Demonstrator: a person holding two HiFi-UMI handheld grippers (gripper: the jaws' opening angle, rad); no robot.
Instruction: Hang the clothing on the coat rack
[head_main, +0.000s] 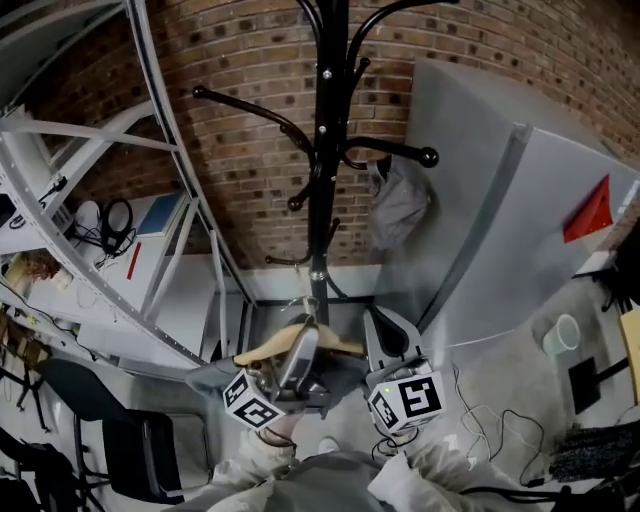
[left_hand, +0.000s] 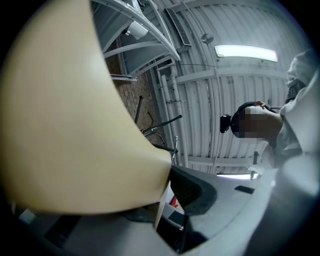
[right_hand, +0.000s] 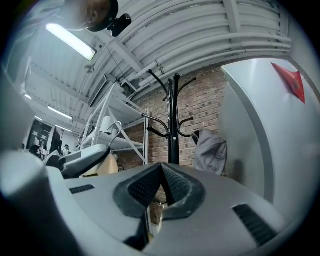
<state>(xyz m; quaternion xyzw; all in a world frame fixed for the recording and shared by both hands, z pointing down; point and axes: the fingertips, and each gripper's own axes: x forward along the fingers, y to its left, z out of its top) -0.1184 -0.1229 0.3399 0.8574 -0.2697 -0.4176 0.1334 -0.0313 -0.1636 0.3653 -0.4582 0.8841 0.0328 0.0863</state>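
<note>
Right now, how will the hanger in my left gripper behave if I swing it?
The hanger looks like thick pale wood: probably stiff, not floppy. Its smooth, rounded surface could slip in the left gripper. The cloth under it looks limp and would likely sway.

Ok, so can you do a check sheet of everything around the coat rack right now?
Surface: grey floor.
Job's things: black coat rack; grey garment hanging on one hook; wooden hanger off the rack.
Clutter: black chair; white cup-like thing.
Grippers: left gripper clamped on the wooden hanger; right gripper shut, nothing seen in it.
Cables: loose cables on the floor; headphones on a shelf.
Surroundings: brick wall; metal shelving; grey panel.
</note>
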